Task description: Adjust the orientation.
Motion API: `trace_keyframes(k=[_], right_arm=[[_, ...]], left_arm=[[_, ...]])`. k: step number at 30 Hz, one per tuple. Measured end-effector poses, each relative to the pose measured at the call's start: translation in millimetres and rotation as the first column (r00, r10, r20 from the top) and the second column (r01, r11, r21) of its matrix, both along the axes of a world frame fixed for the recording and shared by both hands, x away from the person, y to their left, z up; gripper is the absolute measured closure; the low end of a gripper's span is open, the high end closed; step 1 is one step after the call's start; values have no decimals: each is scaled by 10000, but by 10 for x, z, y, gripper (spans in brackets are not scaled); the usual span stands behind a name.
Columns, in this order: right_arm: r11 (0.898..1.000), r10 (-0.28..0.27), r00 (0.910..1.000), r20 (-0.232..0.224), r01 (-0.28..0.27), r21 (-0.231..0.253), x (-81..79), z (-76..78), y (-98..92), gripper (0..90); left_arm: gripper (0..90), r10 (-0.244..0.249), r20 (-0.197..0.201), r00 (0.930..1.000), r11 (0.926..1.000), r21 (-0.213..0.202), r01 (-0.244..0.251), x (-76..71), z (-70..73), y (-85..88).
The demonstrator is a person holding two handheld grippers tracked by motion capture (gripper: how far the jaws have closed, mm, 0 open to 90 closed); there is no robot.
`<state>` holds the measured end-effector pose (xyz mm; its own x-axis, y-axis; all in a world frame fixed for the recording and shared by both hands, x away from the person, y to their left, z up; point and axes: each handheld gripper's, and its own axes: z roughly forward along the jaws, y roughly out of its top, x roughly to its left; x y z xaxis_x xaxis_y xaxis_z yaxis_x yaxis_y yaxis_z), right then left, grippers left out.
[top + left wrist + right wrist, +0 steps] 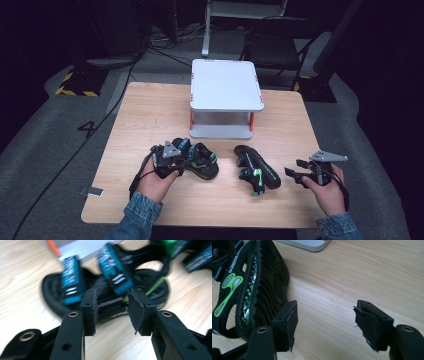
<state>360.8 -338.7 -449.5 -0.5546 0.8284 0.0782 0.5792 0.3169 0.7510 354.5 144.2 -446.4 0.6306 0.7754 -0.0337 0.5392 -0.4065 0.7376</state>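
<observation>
Dark grey floor with trailing cables is surrounding a light wooden table (150, 110), and a white two-tier stand (226, 95) is sitting at the middle of its far edge, serving as the landmark. Just in front of the stand and a little to its left, a black sandal with blue straps (197, 159) is lying flat on its sole. In front of the stand and slightly to its right, a second black sandal with green accents (257, 169) is lying tipped on its side, its ribbed sole facing right. The left gripper (176, 155) is reaching into the blue-strapped sandal from the near-left; in the left gripper view its pads are standing either side of the sandal's near rim, and whether they are pressing on it cannot be told through the blur. The right gripper (295, 172) is hovering to the right of the green-accented sandal, jaws spread apart with only bare wood between them; in the right gripper view one pad is sitting just beside the ribbed sole. Bare tabletop is lying open along the left side of the stand, along its right side, and along the near edge by the person's denim sleeves (142, 212).
</observation>
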Motion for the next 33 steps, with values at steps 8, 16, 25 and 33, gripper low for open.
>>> trace_keyframes(k=[8, 16, 25, 33], right_arm=[[9998, 169, 9998, 57, -169, -55, 43, 20, 78, 351], [9995, -325, 9995, -45, 325, -44, -121, -20, -76, 351], [9960, -890, 9960, -10, 890, 83, -230, -23, -256, 351], [9997, -255, 9996, 75, 254, 60, -56, 15, -33, 352]], left_arm=[[489, -478, 967, 9942, 9890, -1348, 606, -103, 184, -221], [592, -1567, 819, 9842, 9764, -1374, 1668, 107, 134, -694], [852, -1882, 53, 9821, 9743, -1250, 1874, 138, 139, -705], [856, -1818, -242, 9830, 9823, -498, 1805, -217, 227, -446]])
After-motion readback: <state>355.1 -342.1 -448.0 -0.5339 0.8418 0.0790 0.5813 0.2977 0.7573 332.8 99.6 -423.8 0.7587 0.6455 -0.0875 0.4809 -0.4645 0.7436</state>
